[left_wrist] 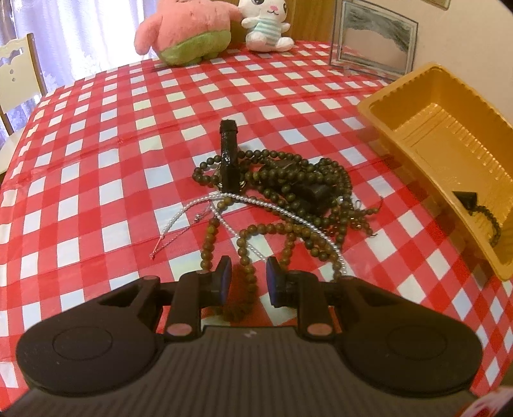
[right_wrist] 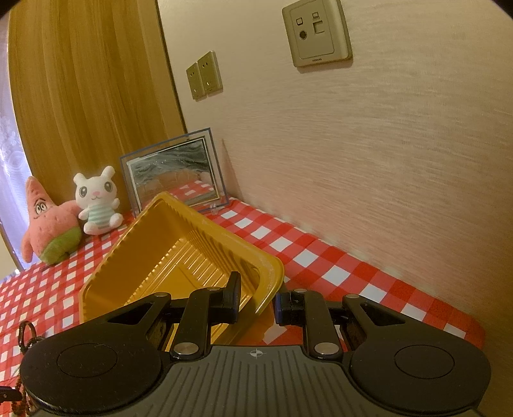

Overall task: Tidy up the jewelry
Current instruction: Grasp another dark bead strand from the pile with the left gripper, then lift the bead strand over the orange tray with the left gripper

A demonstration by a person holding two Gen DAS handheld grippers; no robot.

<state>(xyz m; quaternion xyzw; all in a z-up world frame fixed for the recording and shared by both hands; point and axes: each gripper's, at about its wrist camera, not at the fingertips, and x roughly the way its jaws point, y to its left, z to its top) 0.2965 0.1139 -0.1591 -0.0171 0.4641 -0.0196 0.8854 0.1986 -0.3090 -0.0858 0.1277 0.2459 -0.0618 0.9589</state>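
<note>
A tangled pile of dark green bead strands (left_wrist: 288, 192), a white pearl strand (left_wrist: 253, 202) and a black watch (left_wrist: 229, 157) lies on the checked tablecloth. My left gripper (left_wrist: 248, 280) is open just in front of the pile, with a bead strand (left_wrist: 248, 272) running between its fingers. A gold plastic tray (left_wrist: 449, 154) stands to the right and holds a black beaded piece (left_wrist: 481, 211). In the right wrist view my right gripper (right_wrist: 256, 301) straddles the tray's near rim (right_wrist: 269, 285), one finger inside and one outside; the tray looks tilted.
A pink starfish plush (left_wrist: 186, 29) and a white bunny plush (left_wrist: 266, 25) sit at the table's far edge, next to a framed picture (left_wrist: 375, 35). The wall (right_wrist: 384, 160) runs along the table's right side. A chair (left_wrist: 16, 70) stands at the left.
</note>
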